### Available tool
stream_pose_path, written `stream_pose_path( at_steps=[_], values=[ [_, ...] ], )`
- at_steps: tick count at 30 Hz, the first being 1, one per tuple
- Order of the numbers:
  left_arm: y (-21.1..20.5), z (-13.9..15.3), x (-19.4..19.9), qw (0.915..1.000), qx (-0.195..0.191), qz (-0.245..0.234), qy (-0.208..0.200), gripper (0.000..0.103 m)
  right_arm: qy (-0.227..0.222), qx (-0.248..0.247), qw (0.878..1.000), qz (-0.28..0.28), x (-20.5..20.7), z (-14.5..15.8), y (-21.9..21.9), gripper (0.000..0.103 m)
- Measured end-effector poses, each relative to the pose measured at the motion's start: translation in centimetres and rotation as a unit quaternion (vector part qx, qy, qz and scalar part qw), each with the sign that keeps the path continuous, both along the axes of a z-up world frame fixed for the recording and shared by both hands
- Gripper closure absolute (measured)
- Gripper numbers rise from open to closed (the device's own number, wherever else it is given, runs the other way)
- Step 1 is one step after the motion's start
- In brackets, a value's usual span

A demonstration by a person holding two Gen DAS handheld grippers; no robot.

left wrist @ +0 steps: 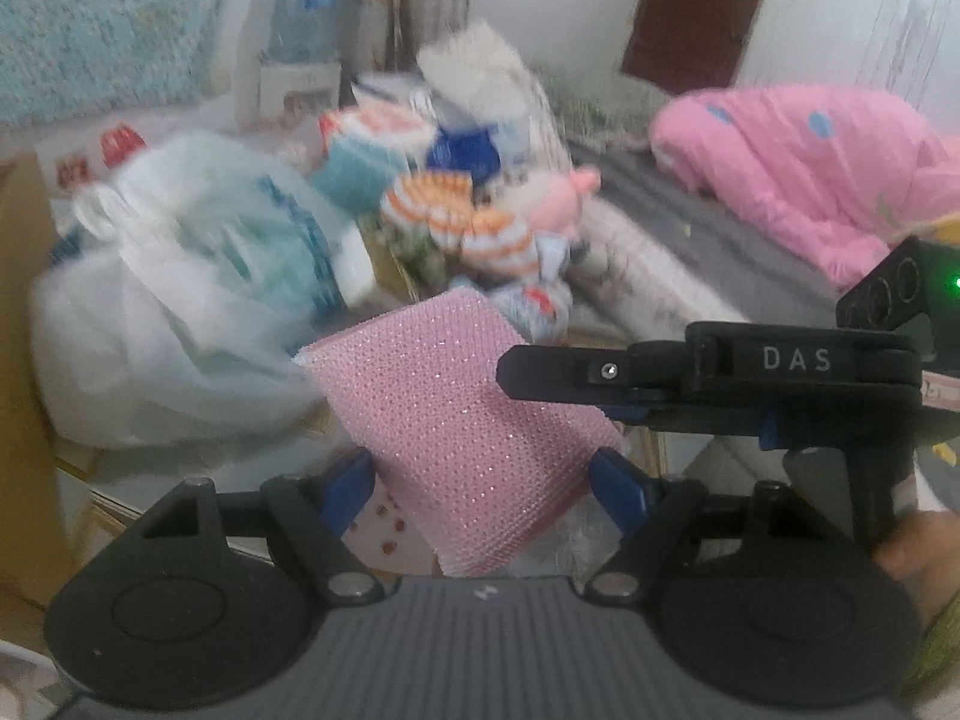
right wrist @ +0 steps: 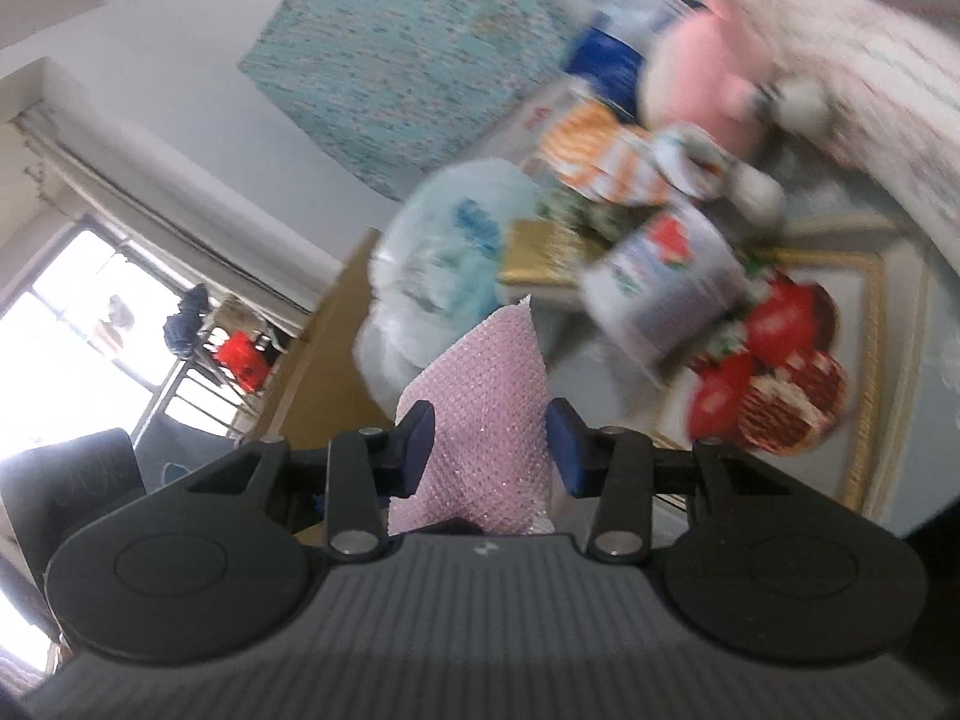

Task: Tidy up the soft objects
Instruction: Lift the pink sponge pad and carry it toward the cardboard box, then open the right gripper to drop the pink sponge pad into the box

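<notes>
A pink sparkly sponge [left wrist: 456, 408] is held up in front of a blurred pile of soft things. It fills the gap between the blue pads [left wrist: 354, 480] of my left gripper [left wrist: 486, 480], which grip its lower part by both sides. My right gripper [left wrist: 516, 375] reaches in from the right, side-on, with its tip over the sponge's right edge. In the right wrist view the same sponge [right wrist: 480, 396] is pinched narrow between my right gripper's [right wrist: 492, 444] pads [right wrist: 420, 438]. Orange-striped plush toys [left wrist: 456, 222] and a pink plush toy [left wrist: 558, 198] lie in the pile behind.
A full white plastic bag [left wrist: 180, 300] sits left of the sponge beside a cardboard wall [left wrist: 18, 360]. A pink quilt [left wrist: 810, 180] lies on the grey bed at right. A printed pack [right wrist: 666, 282] lies on a fruit-print surface [right wrist: 780, 384]. A person's hand [left wrist: 918, 546] holds the right gripper.
</notes>
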State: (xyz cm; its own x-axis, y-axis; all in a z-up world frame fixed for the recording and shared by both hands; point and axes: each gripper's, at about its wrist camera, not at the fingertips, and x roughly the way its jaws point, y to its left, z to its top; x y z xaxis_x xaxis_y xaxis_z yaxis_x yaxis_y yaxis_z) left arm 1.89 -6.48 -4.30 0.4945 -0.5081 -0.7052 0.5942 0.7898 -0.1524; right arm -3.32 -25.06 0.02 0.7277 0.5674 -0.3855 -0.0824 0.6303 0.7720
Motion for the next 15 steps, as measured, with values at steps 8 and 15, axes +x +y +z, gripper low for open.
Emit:
stream_pose_path(
  at_steps=[8, 15],
  values=[
    [4.4, 5.3, 0.0, 0.9950, -0.034, 0.066, -0.067, 0.022, -0.068, -0.003, 0.996, 0.058, 3.0, 5.9, 3.4, 0.061],
    [8.8, 8.7, 1.5, 0.9827, -0.028, 0.144, -0.114, 0.022, -0.085, 0.006, 0.988, 0.129, 8.5, 9.4, 8.9, 0.061]
  ],
)
